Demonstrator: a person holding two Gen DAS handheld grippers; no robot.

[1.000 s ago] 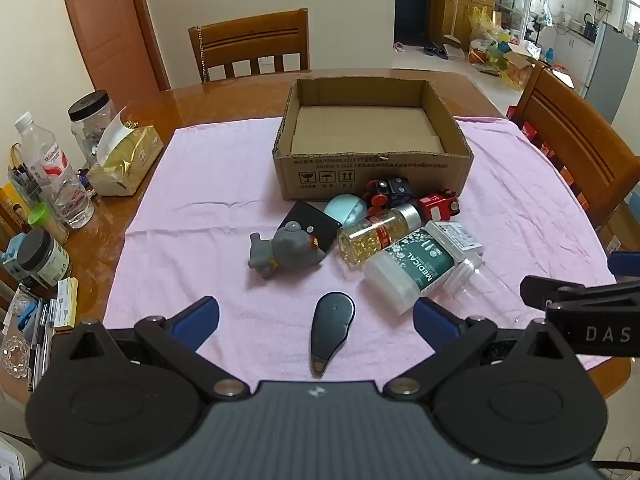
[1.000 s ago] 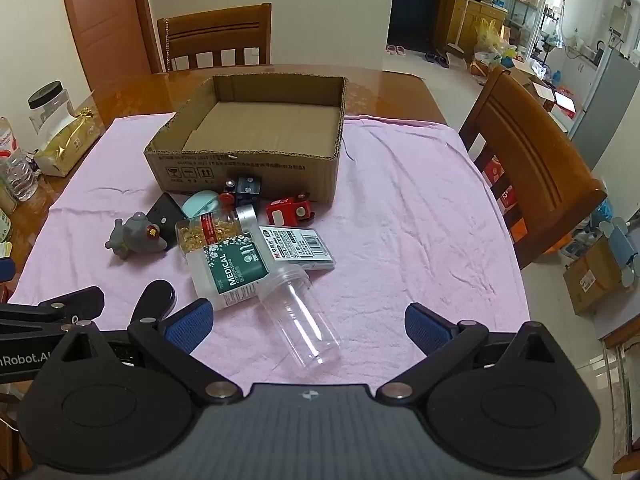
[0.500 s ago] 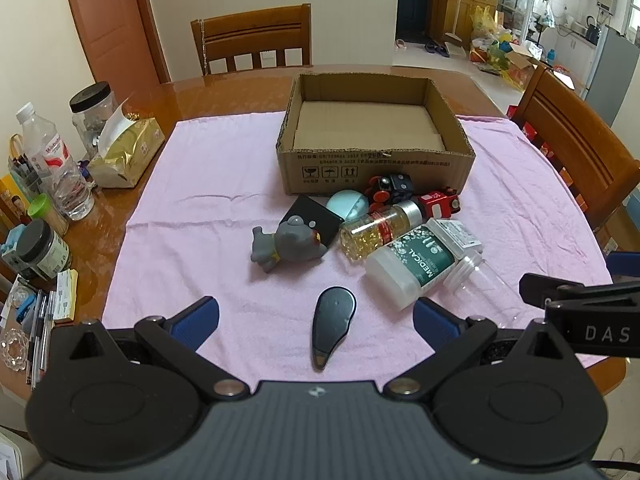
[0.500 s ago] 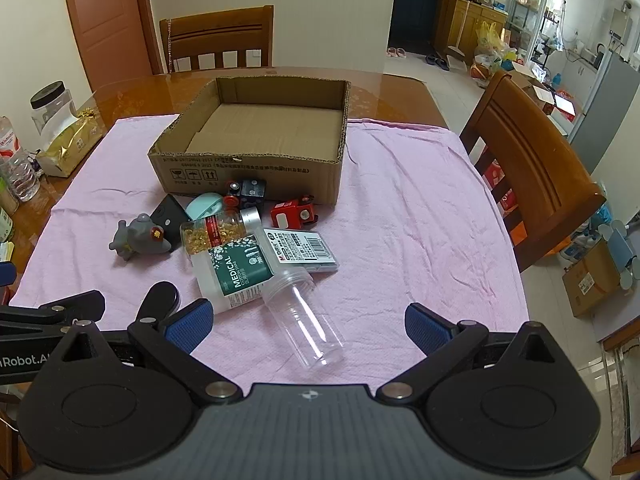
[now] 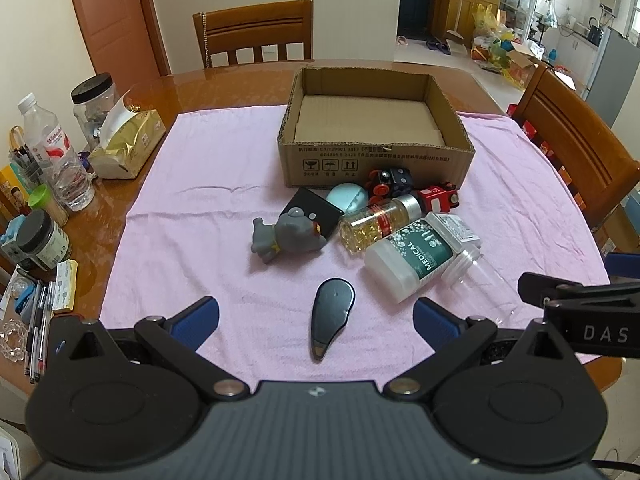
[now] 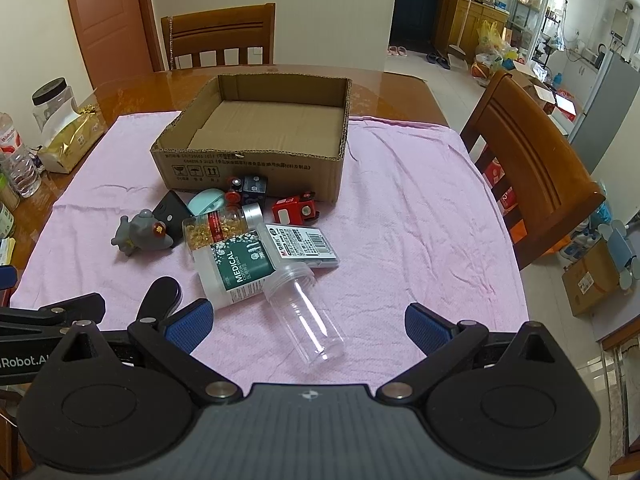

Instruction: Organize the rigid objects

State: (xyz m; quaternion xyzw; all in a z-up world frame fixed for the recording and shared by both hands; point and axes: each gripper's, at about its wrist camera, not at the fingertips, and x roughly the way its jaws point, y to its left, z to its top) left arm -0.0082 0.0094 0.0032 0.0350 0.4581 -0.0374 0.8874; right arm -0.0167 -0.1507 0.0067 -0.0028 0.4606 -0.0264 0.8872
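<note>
An empty cardboard box (image 5: 376, 160) (image 6: 248, 164) stands on a pink cloth (image 5: 208, 208). In front of it lie a grey toy animal (image 5: 288, 238), a black teardrop case (image 5: 330, 318), a black pouch (image 5: 310, 210), a gold-pill bottle (image 5: 376, 222), a white and green MEDICAL jar (image 5: 412, 260) (image 6: 236, 268), a clear plastic jar (image 6: 306, 316), a flat labelled case (image 6: 300, 246) and red and black toy cars (image 5: 390, 182) (image 6: 296, 210). My left gripper (image 5: 316, 316) is open, just short of the teardrop case. My right gripper (image 6: 306, 326) is open, with the clear jar between its fingers.
Jars, a water bottle (image 5: 54, 158), a gold tissue pack (image 5: 128, 142) and pens crowd the table's left edge. Wooden chairs stand at the far side (image 5: 256, 32) and at the right (image 6: 528, 176). The table's front edge is close under both grippers.
Both grippers have drawn back and risen slightly, so the objects sit a little farther away. Nothing on the cloth has moved and both grippers stay open.
</note>
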